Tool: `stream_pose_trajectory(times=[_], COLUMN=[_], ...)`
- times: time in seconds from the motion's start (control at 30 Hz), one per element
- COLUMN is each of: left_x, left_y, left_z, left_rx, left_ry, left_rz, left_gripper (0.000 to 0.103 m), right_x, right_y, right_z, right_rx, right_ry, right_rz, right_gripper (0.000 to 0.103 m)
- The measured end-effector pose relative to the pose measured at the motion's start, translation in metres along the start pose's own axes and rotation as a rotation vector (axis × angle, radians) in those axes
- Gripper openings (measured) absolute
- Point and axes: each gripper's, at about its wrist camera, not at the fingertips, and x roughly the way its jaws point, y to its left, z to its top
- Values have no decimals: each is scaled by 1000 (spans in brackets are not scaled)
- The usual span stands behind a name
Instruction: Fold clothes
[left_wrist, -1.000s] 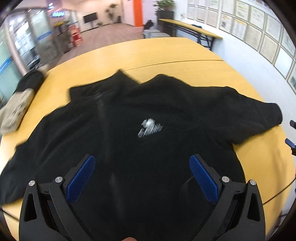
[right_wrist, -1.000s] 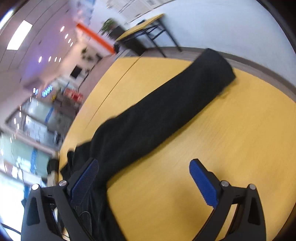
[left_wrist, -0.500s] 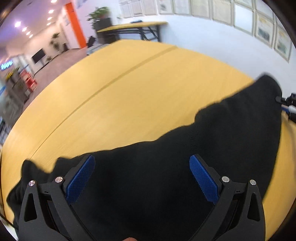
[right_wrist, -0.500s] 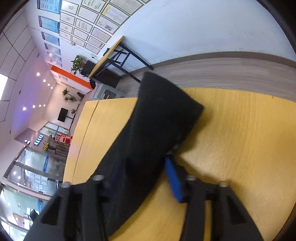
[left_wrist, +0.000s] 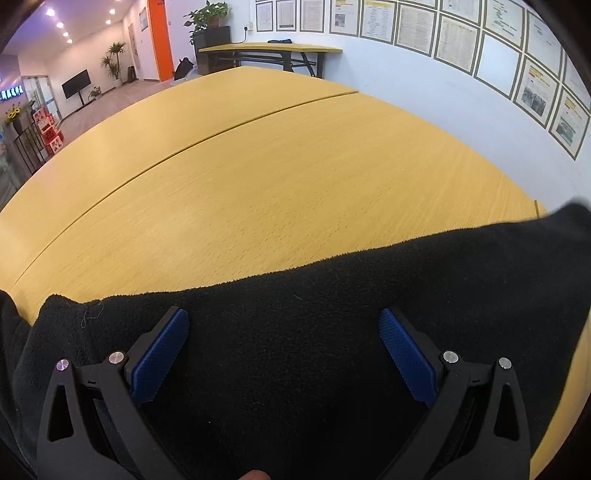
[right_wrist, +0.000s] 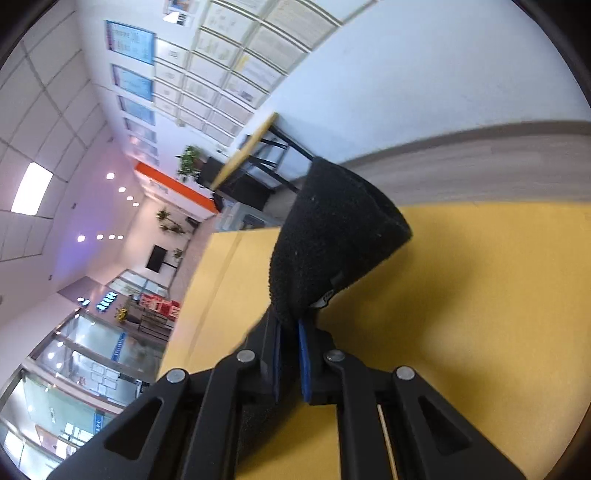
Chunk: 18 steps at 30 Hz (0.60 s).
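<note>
Barely begun: right gripper (right_wrist: 290, 354) clamped on black fleece sleeve (right_wrist: 332, 236) near table (left_wrist: 295, 177) edge; left gripper (left_wrist: 284, 354) wide above fleece; folding all left.

Black fleece garment (left_wrist: 332, 350), plain yellow wood-grain table (left_wrist: 277, 184), black tongs (left_wrist: 284, 350) — blue ribbed pads (left_wrist: 404, 356)

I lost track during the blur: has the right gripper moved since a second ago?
Yes. The right gripper has travelled along the sleeve to its cuff near the table edge, and its jaws have just been closing, now clamped on the fleece.
</note>
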Motion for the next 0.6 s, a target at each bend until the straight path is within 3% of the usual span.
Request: stream_pose_trajectory(times=[0.07,0.13,0.27,0.33,0.47,0.53,0.6], left_x=[-12,-37,-161,-236,-386,-454,-498], left_y=[0,6,51,83,145,178,214], left_z=[-1,-6,-44,-70,-127,-171,-215], left_rx=[9,-13,-181,-237,-351,-394,-417], left_ry=[-5,-40,-219,-271,-365,-377,-365], left_rz=[21,60,81,161,328,406,470], left_gripper=[103,103,103,103,103,103,103], right_x=[6,2,-15,-31,-59,-67,-64], right_y=[-9,14,102,156,282,334,369], right_z=[-2,6,22,20,-34,-82,-135], right_rx=[10,-58,-239,-349,-642,-765,-850], right_ry=[8,-17,-66,-85,-91,-61,-8], right_rz=[-8,32,161,250,437,520,573], right_gripper=[8,8,8,8,8,8,8])
